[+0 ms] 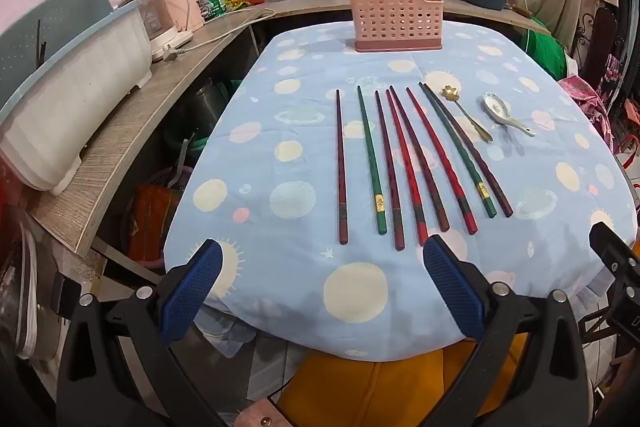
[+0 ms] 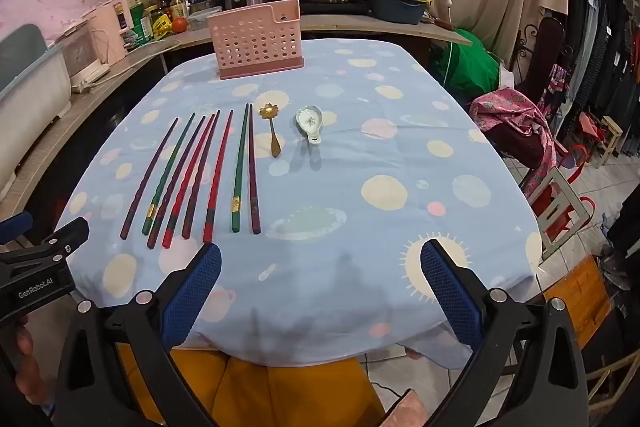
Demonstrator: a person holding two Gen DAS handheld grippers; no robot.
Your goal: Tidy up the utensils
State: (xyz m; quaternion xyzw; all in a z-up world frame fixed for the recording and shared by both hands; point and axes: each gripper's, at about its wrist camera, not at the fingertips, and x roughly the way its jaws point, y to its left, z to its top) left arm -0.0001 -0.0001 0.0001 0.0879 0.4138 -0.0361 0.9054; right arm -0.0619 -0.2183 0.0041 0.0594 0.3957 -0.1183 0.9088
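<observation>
Lacquered chopsticks (image 1: 400,163) — eight — lie beside two spoons: one gold spoon (image 1: 466,113), one ceramic spoon (image 1: 502,113). One pink holder (image 1: 394,17) stands beyond. Left gripper (image 1: 320,279) and right gripper (image 2: 320,279) gape wide — empty.

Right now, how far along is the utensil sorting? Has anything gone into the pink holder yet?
Nothing looks done: no handles show above the pink holder, though its inside is hidden. Nothing is in hand; the left gripper and right gripper hover at the near table edge, jaws wide apart and empty. Left to do: all eight chopsticks, the gold spoon and the ceramic spoon lie on the tablecloth.
</observation>
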